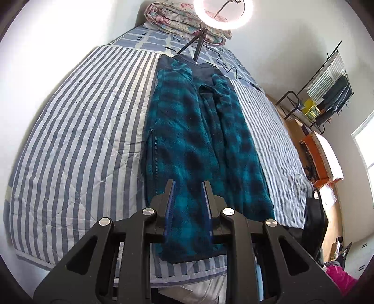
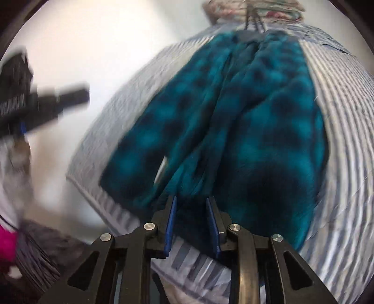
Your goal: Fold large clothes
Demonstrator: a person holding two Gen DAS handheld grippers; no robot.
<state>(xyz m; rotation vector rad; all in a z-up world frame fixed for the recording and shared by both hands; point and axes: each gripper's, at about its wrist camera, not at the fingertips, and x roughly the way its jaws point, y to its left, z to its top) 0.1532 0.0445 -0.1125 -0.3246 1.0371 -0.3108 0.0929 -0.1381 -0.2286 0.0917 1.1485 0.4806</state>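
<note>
A: Where is the jacket (image 1: pixel 198 131) found?

B: It is laid lengthwise on the striped bed (image 1: pixel 77 131), with its long axis running straight away from both tongs toward the quilt (image 1: pixel 184 22) at the far end. One sleeve is seen folded over the body.

A: How are the left tongs (image 1: pixel 188 184) held?

B: They are partly closed, and the near hem seems to be drawn up between the blades; a grip on the cloth is judged likely.

A: And the right tongs (image 2: pixel 190 201)?

B: Their blades are parted above the near hem. The view is badly blurred, so contact cannot be settled, but nothing appears to be pinched.

A: Which relation is the next move turned on?

B: The hem is nearest to both tongs, so a fold would probably be carried away along the long axis, toward the collar.
</note>
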